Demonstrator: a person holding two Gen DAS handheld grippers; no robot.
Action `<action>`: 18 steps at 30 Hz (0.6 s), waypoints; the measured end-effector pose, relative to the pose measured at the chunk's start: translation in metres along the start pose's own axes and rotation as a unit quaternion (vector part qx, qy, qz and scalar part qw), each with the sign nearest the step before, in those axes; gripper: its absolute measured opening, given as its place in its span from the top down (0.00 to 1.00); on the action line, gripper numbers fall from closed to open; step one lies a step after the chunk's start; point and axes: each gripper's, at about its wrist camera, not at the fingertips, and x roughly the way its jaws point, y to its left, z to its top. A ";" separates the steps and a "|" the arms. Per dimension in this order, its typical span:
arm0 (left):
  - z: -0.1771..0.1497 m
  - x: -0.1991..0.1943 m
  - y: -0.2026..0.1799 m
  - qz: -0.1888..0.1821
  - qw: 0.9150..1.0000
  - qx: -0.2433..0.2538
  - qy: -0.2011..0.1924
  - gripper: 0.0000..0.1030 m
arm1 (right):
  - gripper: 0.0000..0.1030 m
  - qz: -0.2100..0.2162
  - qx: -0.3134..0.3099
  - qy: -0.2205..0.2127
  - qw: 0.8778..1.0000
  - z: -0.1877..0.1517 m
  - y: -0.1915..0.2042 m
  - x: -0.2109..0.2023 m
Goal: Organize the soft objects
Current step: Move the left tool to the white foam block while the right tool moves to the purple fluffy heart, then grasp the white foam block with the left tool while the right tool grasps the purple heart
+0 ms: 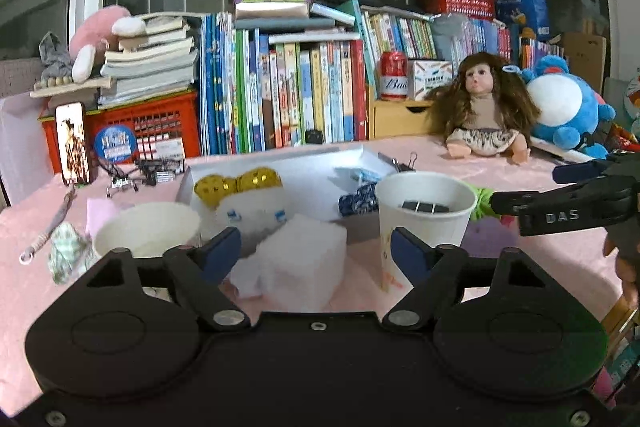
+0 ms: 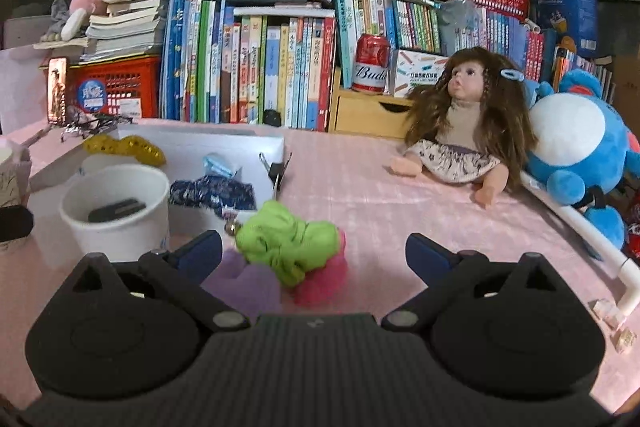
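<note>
My left gripper (image 1: 316, 251) is open above a white foam block (image 1: 304, 267) on the pink tablecloth. Behind the block sits a white plush doll with gold hair buns (image 1: 244, 199). My right gripper (image 2: 314, 253) is open and empty, just over a green scrunchie (image 2: 290, 239) that lies on a pink one (image 2: 324, 283) and a purple one (image 2: 248, 287). The right gripper also shows at the right edge of the left wrist view (image 1: 560, 203). A dark blue patterned cloth (image 2: 214, 193) lies in a white shallow box (image 2: 208, 143).
A paper cup holding black clips (image 1: 424, 215) stands right of the foam block; a white bowl (image 1: 146, 229) stands to its left. A long-haired doll (image 2: 464, 123) and a blue plush (image 2: 576, 143) sit at the back right. Books and red crates line the back.
</note>
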 end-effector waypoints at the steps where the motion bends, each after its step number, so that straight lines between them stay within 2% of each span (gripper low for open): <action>1: -0.002 0.002 0.000 0.002 1.000 -0.002 0.005 0.31 | 0.01 0.002 -0.001 0.001 1.000 -0.002 -0.001 -0.001; 5: -0.010 0.013 0.001 0.011 0.999 -0.026 0.033 0.54 | 0.02 0.006 -0.005 0.006 1.000 -0.010 -0.004 -0.005; 10: -0.019 0.024 0.004 0.018 0.997 -0.048 0.052 0.55 | 0.02 0.010 -0.004 0.023 1.000 -0.019 -0.006 -0.003; 13: -0.019 0.028 0.004 0.026 0.997 -0.049 0.050 0.64 | 0.02 0.013 -0.008 0.028 0.999 -0.023 -0.004 -0.003; 16: -0.016 0.031 0.003 0.031 0.997 -0.048 0.045 0.63 | 0.02 0.019 -0.013 0.032 0.999 -0.024 -0.002 -0.002; 18: -0.016 0.032 0.002 0.044 0.997 -0.044 0.035 0.56 | 0.02 0.021 -0.016 0.033 0.999 -0.025 0.000 -0.002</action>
